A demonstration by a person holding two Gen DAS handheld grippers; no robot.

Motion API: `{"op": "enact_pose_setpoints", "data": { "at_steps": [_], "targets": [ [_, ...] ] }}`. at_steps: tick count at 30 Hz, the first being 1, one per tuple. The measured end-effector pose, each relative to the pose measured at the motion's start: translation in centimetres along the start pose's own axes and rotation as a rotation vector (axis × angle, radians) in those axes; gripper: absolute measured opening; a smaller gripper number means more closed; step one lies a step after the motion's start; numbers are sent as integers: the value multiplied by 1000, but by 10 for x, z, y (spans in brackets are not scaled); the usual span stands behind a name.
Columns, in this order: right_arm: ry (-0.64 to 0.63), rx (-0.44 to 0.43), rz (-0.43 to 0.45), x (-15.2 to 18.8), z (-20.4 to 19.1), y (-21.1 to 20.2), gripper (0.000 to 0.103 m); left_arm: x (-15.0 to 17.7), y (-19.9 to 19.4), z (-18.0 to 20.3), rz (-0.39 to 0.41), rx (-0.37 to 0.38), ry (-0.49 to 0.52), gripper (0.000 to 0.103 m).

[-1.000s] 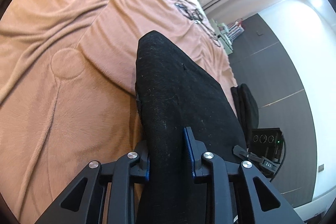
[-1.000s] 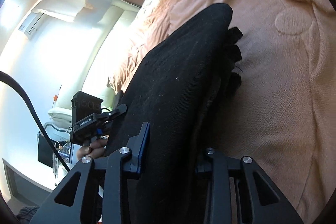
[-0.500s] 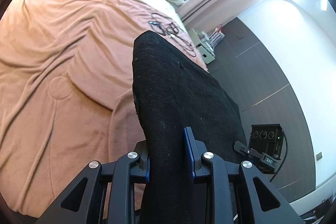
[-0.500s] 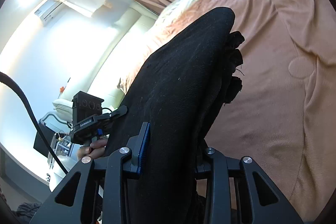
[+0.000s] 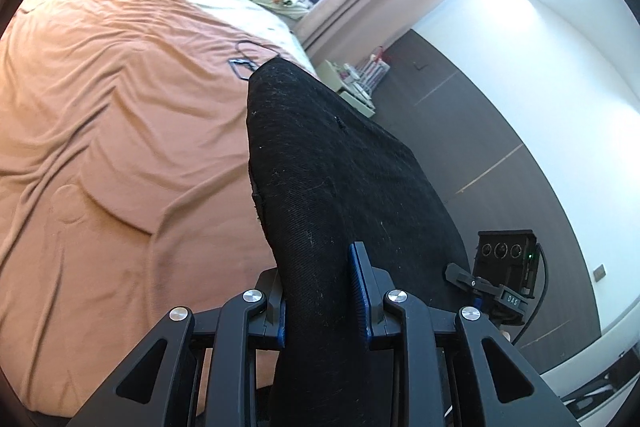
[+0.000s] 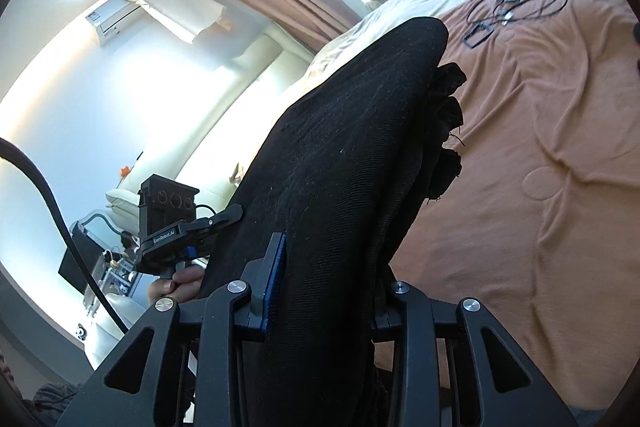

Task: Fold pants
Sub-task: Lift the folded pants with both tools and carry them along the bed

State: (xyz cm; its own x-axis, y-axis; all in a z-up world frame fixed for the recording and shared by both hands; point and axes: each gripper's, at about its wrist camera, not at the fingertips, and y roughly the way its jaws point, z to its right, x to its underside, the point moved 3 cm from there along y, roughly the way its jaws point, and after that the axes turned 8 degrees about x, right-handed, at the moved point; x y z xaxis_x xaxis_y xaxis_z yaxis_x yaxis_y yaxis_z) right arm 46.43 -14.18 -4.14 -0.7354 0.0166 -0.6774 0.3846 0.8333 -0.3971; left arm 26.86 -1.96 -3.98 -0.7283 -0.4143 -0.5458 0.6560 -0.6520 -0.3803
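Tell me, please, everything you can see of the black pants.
The pants are black, of a coarse ribbed weave flecked with lint, and look thick and bunched into several layers. The left gripper and right gripper each clamp a part between blue pads, holding the cloth up above the orange bedspread. It stands out past the fingers as a rounded hump. In the right wrist view frayed, ragged edges show along one side.

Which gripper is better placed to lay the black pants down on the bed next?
Neither clearly: left gripper and right gripper both clamp the pants above the orange bedspread, so they should lower together.
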Motion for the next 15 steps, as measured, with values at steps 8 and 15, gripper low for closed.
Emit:
{"op": "enact_pose_setpoints", "data": {
  "at_steps": [8, 15],
  "targets": [
    [-44, 62, 58, -4, 0, -51, 29, -9, 39, 40, -35, 74, 63, 27],
    [-28, 117, 113, -1, 15, -99, 28, -17, 94, 76, -97, 138, 113, 27]
  ]
}}
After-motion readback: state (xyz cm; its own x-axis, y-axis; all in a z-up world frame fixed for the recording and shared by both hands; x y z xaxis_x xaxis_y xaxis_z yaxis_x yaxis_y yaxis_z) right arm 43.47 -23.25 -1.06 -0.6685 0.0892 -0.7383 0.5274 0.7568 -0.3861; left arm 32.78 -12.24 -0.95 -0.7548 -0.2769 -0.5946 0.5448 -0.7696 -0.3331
